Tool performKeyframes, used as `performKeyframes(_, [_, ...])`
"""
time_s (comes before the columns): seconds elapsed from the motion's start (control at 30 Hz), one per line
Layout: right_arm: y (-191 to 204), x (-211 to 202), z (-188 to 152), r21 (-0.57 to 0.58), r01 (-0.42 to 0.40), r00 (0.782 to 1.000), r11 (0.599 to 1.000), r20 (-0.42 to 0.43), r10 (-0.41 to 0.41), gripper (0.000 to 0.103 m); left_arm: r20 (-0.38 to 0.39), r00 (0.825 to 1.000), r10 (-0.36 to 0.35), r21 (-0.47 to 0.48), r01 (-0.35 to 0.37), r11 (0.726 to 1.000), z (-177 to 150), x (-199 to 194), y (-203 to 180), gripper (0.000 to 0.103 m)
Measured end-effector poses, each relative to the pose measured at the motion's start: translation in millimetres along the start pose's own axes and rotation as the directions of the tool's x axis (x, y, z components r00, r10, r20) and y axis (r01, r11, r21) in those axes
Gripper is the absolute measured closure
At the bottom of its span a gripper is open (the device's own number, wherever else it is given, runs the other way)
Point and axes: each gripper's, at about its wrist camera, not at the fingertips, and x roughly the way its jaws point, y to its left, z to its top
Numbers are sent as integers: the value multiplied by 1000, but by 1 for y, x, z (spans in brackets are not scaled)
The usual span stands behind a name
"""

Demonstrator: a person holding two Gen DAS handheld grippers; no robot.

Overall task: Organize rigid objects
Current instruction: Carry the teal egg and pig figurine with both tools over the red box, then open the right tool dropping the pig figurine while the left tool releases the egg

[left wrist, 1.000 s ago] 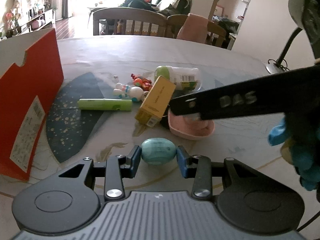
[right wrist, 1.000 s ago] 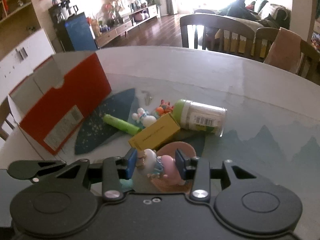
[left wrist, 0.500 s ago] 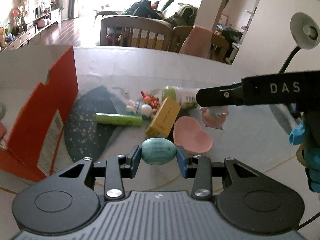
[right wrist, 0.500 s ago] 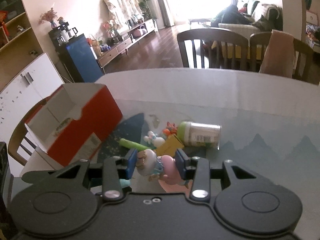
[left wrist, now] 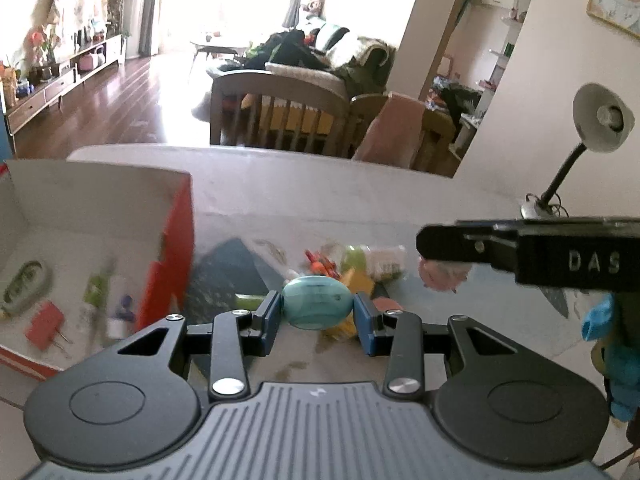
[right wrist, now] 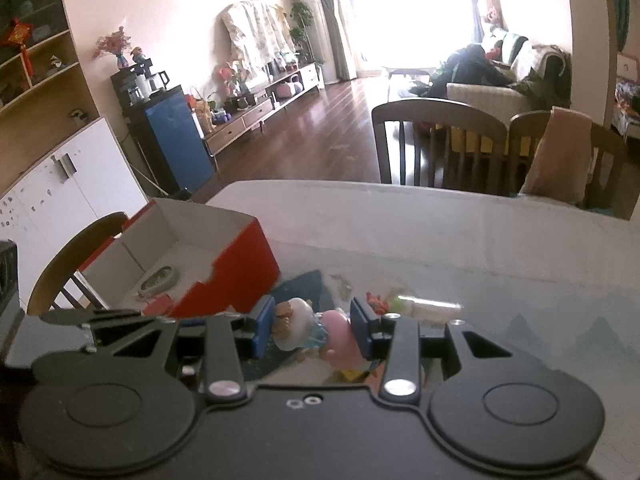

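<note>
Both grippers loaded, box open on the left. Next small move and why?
Probably carry the left gripper, shut on the teal egg, sideways over the open red box before releasing: the box lies beside it, already holding items. The right gripper holds a pig figurine.

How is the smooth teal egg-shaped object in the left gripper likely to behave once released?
The teal egg-shaped object looks rigid, keeping its shape between the left gripper pads. Being rounded and glossy, it would probably roll, so the red open box suits it better than the table.
</note>
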Motion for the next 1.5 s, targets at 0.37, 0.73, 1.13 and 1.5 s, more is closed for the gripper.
performKeyframes(0.37, [71,20,21,-45,-28,999,999,28,29,63,28,1000,-2,-34,3,999,30,-34,65,64])
performKeyframes(0.73, [134,56,38,-54,-41,999,998,32,42,63,30,999,39,-42,-38,998,57,-56,147,64])
performKeyframes(1.13, [178,116,31,-55,-18,1000,998,-19,17,62,-32,995,95,-47,-96,994,71,-44,237,64])
performKeyframes(1.5, [196,166,10,-64,18,992,998,-122,-26,62,-115,988,104,34,-101,994,66,8,262,64])
